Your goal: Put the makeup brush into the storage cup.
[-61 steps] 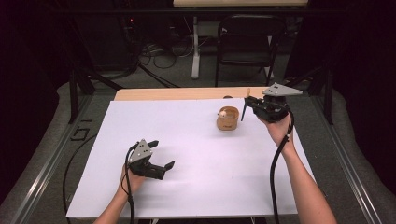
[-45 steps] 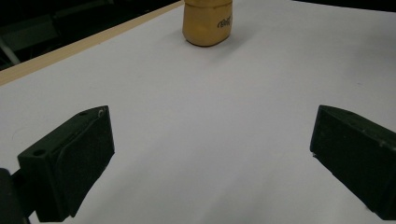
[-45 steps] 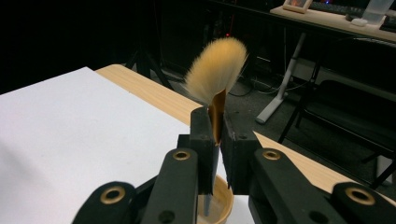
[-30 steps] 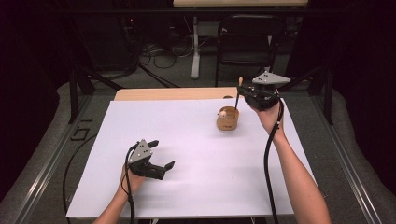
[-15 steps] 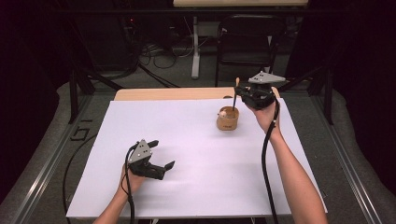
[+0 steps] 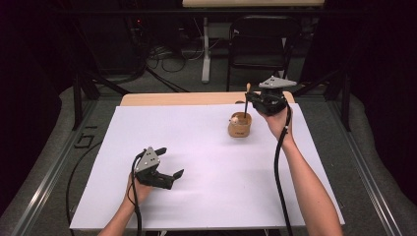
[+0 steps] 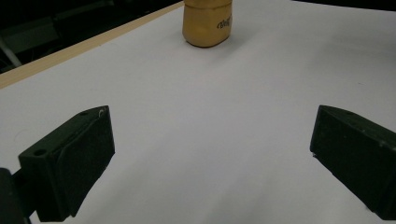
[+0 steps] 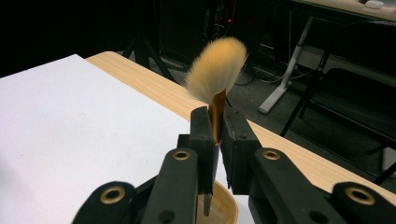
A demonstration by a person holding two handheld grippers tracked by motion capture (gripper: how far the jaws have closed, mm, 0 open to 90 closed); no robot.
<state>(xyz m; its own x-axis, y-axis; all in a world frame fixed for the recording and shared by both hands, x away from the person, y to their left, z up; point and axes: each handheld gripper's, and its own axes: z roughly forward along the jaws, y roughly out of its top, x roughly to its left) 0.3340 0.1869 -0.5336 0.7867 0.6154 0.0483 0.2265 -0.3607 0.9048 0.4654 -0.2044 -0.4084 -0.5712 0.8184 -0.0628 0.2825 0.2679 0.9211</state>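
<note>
A brush (image 8: 217, 70) with a fluffy tan head stands upright, bristles up. My right gripper (image 8: 217, 126) is shut on its stem just below the bristles. In the high view the right gripper (image 6: 250, 98) hangs over a tan cup (image 6: 240, 125) at the back right of the white sheet, and the brush's dark handle (image 6: 245, 107) points down into the cup. The cup's rim (image 8: 224, 207) lies right under the jaws. My left gripper (image 6: 170, 162) rests open near the front left with nothing between its fingers (image 7: 70, 163). It faces the cup (image 7: 207, 23) from far off.
A white sheet (image 6: 196, 162) covers most of the table, and a strip of bare wood (image 6: 172, 98) runs along the back edge. A black chair (image 6: 260, 44) and floor cables stand beyond the table.
My right gripper has carried the brush a little left and up, from beside the cup to over it. The left gripper has kept still.
</note>
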